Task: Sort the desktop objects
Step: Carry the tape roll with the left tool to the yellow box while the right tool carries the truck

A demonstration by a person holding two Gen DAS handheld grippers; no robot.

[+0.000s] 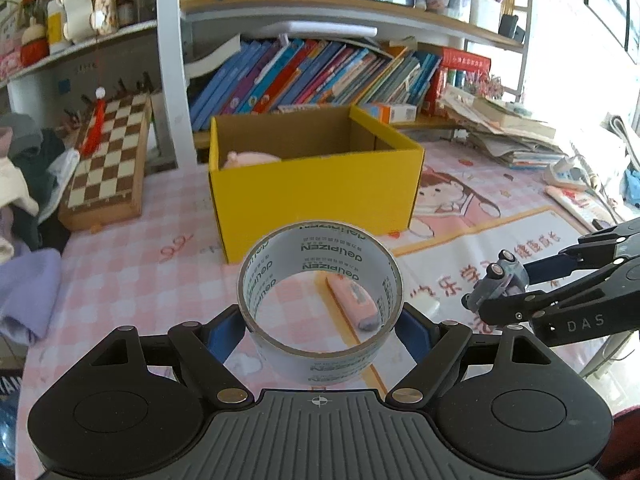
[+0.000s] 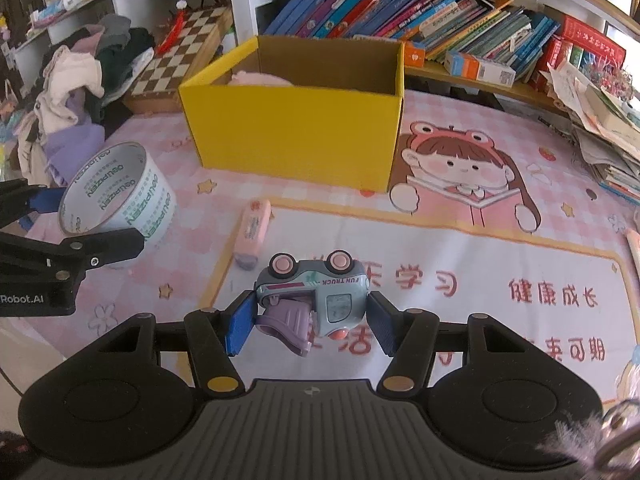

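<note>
The left claw grips a tape roll above the desk, before the yellow box; the right claw clamps a toy truck (wheels up) nearby.

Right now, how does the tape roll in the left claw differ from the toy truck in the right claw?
The tape roll is a hollow white ring with green lettering; the toy truck is a solid blue-grey body with pink wheels. The roll spans widely spread jaws in the left claw; the truck, wheels up, sits in the narrower right claw. Both are clamped above the mat, short of the yellow box.
</note>
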